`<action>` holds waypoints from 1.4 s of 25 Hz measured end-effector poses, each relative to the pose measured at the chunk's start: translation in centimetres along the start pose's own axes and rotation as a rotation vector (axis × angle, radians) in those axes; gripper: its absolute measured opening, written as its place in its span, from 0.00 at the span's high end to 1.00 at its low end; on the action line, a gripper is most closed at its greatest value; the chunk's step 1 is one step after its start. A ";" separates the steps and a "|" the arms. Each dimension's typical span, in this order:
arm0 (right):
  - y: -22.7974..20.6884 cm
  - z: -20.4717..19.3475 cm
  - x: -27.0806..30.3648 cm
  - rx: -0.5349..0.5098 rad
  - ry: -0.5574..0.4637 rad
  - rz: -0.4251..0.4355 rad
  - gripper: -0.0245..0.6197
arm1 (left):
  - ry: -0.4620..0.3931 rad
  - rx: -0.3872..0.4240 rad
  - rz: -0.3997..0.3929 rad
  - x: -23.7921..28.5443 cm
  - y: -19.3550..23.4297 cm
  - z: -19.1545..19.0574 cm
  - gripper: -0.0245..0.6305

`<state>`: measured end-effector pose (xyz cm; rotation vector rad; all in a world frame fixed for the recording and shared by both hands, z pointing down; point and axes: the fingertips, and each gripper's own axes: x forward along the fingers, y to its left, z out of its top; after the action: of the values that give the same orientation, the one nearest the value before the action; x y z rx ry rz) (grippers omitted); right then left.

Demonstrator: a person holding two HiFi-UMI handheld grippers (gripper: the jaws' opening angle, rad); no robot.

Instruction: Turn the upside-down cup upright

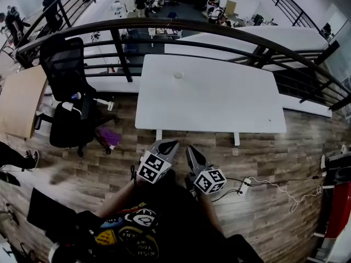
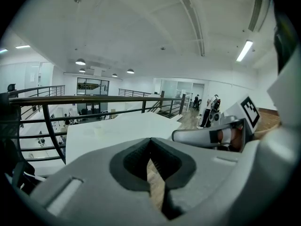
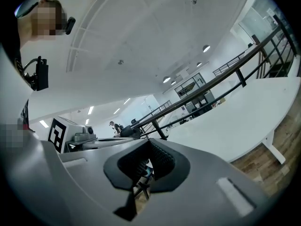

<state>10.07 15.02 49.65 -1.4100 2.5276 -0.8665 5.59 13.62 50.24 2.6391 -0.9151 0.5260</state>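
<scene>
Now the cup [image 1: 177, 75] stands on the white table [image 1: 219, 108], near its far edge; it is too small to tell which way up it is. Behind the table runs a dark railing [image 1: 230, 34], and a black chair [image 1: 68, 97] stands at the left. The left gripper [image 1: 166, 146] and the right gripper [image 1: 193, 155] hang over the wood floor [image 1: 274, 163], well apart from the cup, with jaws pressed together on nothing.

An open-plan office seen from its mezzanine: a white counter [image 1: 208, 97] and black swivel chair [image 1: 68, 92] stand on wood-plank flooring [image 1: 274, 163] beside a dark railing [image 1: 181, 26] overlooking desks [image 1: 160, 32] and people [image 1: 140, 2] on the floor below, under round ceiling lights [image 2: 80, 61]
</scene>
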 end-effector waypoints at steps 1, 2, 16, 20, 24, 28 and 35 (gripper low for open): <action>-0.3 -0.1 0.2 0.009 0.008 0.003 0.97 | 0.007 -0.005 0.004 0.3 0.3 -0.1 0.96; -0.7 -0.2 0.6 0.016 0.018 0.006 0.97 | 0.013 -0.010 0.008 0.6 0.7 -0.1 0.96; -7.4 2.8 15.1 -0.106 0.089 0.010 0.97 | 0.024 -0.036 0.034 8.1 14.2 2.8 0.96; -9.9 3.8 20.8 -0.201 0.113 -0.017 0.97 | 0.004 -0.037 0.009 11.4 19.6 3.5 0.96; -12.1 4.3 24.6 -0.241 0.123 -0.055 0.97 | 0.016 -0.011 0.037 13.7 23.7 3.5 0.96; -16.0 3.6 28.2 -0.246 0.134 -0.120 0.97 | 0.030 -0.034 0.078 15.8 26.7 3.2 0.96; -23.9 -0.3 36.2 -0.285 0.210 -0.226 0.97 | 0.066 -0.085 0.155 18.8 31.3 1.6 0.96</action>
<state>7.50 -23.85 68.70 -1.8072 2.7758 -0.7431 -0.30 -20.49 61.88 2.4736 -1.1015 0.5938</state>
